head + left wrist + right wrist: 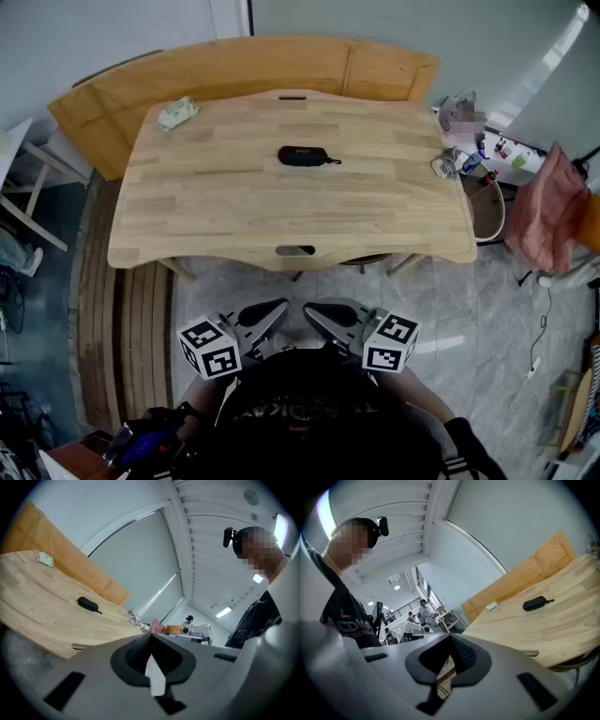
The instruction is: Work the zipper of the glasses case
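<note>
The black zippered glasses case (303, 156) lies near the middle of the wooden table (216, 216), its pull tab pointing right. It also shows far off in the left gripper view (88, 604) and the right gripper view (536, 603). Both grippers hang low in front of the person's body, well short of the table's near edge. In the head view, the left gripper (278, 307) and the right gripper (314, 311) point inward, tips close together. Each is shut with nothing between its jaws, as the left gripper (151, 637) and right gripper (451, 637) show in their own views.
A small green-and-white packet (177, 112) lies at the table's far left corner. A curved wooden bench (234, 64) runs behind the table. Small bottles and clutter (464, 161) sit at the table's right edge, with a pink cloth (553, 211) beyond. A slatted bench (122, 309) stands at the left.
</note>
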`<control>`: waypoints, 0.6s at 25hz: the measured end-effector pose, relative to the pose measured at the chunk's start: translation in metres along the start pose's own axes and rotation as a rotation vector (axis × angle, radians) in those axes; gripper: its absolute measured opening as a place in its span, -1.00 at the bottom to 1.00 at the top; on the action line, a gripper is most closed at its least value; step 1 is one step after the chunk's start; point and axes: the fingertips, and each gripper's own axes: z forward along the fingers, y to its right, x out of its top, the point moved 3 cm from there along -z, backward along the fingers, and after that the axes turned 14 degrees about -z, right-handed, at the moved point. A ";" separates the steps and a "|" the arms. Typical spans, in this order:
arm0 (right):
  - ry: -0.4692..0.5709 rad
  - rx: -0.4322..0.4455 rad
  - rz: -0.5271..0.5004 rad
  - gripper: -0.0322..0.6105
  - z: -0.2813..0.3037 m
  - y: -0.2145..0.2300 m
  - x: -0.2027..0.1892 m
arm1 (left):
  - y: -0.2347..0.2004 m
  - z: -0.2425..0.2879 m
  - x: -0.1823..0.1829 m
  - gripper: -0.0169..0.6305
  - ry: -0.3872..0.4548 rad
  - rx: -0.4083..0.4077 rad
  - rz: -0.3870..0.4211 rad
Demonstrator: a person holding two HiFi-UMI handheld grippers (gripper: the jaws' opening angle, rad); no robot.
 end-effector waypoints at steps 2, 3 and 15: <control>0.000 0.001 -0.001 -0.86 0.000 0.000 0.001 | 0.000 0.000 0.000 -0.91 0.000 -0.001 0.000; 0.000 0.000 -0.001 -0.86 0.000 0.000 0.001 | 0.001 0.001 0.000 -0.91 0.000 -0.001 0.000; 0.001 0.001 -0.001 -0.86 0.000 -0.001 0.000 | 0.001 0.000 0.000 -0.91 0.002 0.003 0.002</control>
